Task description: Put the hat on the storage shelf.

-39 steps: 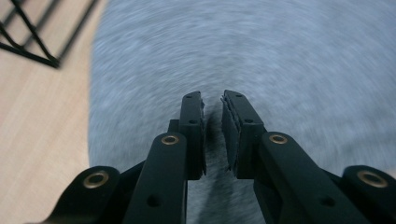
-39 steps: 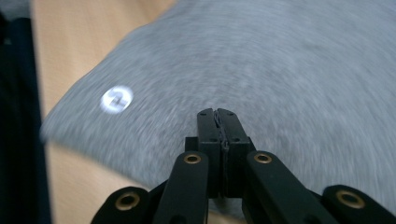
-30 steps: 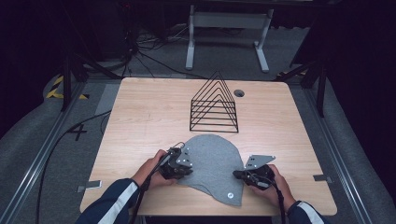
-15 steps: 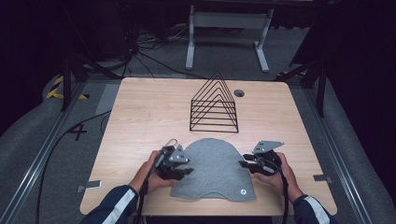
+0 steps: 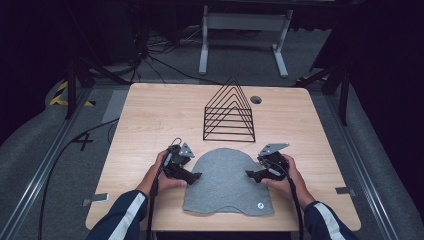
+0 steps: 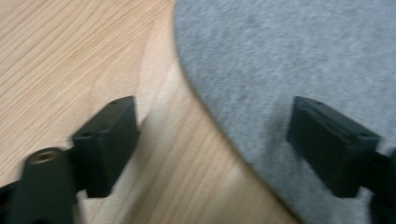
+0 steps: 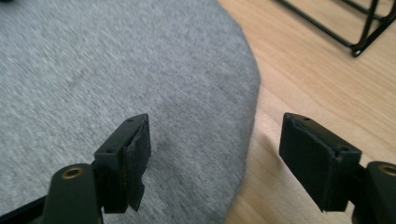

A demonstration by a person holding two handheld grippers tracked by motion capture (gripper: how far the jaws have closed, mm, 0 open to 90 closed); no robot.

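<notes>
Fuzzy grey cloth (image 5: 227,182), matt wood table (image 5: 150,115)

We see a lab-like recording room: a bare wooden table (image 5: 150,125) on grey carpet (image 5: 40,165), cables (image 5: 160,55) on the floor, dark surroundings, hazard tape (image 5: 62,92).

Left tool view blurred. Hat (image 6: 299,70) cut by top and right edges there. Rack (image 7: 345,23) cut off by top edge in right tool view. Hat badge (image 5: 260,205) too small to read.
</notes>
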